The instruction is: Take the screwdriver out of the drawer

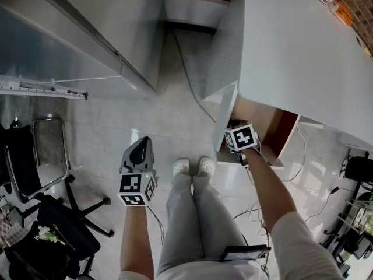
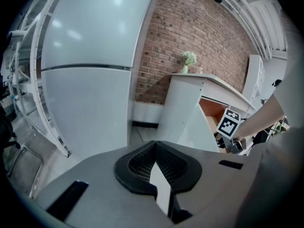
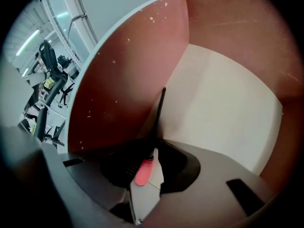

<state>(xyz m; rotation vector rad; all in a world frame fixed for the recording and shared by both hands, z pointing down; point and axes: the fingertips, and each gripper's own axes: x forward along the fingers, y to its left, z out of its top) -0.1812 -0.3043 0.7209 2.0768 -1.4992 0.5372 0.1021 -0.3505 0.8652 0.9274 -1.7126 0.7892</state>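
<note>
The screwdriver [image 3: 144, 171] has a red handle and a thin dark shaft that points up toward the drawer's far corner. My right gripper [image 3: 151, 161] is shut on it at the handle, inside the open drawer [image 3: 223, 103], which has brown walls and a pale bottom. In the head view the right gripper [image 1: 240, 134] reaches into that drawer [image 1: 273, 127] under the white desk, and its marker cube hides the screwdriver. My left gripper [image 1: 141, 147] hangs beside the person's left leg, shut with nothing in it; its dark pads [image 2: 156, 167] meet.
The white desk [image 1: 291, 51] spreads over the drawer. A tall white cabinet [image 1: 70, 34] stands at the left. Office chairs [image 1: 41, 162] crowd the left floor. Cables [image 1: 189, 80] run over the tiles, and the person's legs [image 1: 195, 214] are between the grippers.
</note>
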